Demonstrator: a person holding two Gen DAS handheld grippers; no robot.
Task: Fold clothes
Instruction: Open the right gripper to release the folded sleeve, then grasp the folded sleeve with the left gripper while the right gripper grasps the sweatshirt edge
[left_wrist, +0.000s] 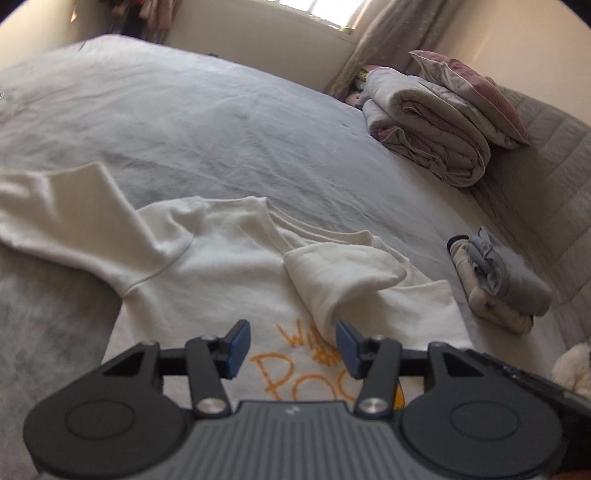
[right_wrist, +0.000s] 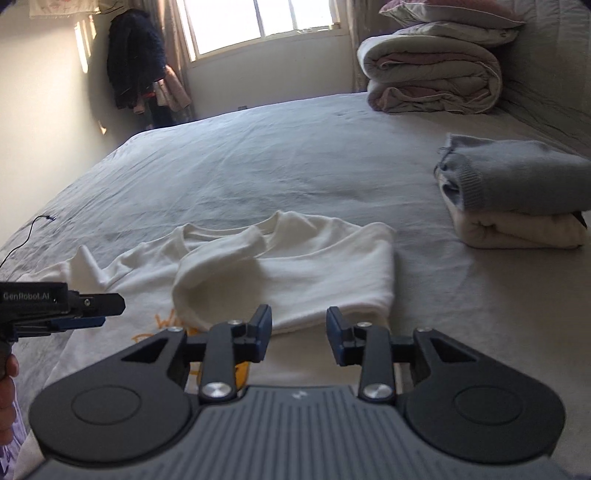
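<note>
A white long-sleeved top (left_wrist: 221, 266) with orange lettering lies face up on the grey bed (left_wrist: 184, 122). Its right sleeve (left_wrist: 343, 273) is folded across the chest; its left sleeve (left_wrist: 62, 206) stretches out to the left. My left gripper (left_wrist: 291, 347) hovers open over the orange print, with nothing between its blue pads. In the right wrist view the same top (right_wrist: 317, 266) lies ahead, right side folded in. My right gripper (right_wrist: 299, 332) stands open just above the folded edge, empty. The left gripper (right_wrist: 74, 314) shows at the left edge there, held by a hand.
A stack of folded clothes (right_wrist: 517, 199), grey on cream, sits on the bed to the right of the top (left_wrist: 498, 280). A rolled duvet with pillows (right_wrist: 432, 70) lies at the head end. Dark clothes hang in the far corner (right_wrist: 133, 59). A thin black cable (right_wrist: 26, 236) trails at the bed's left.
</note>
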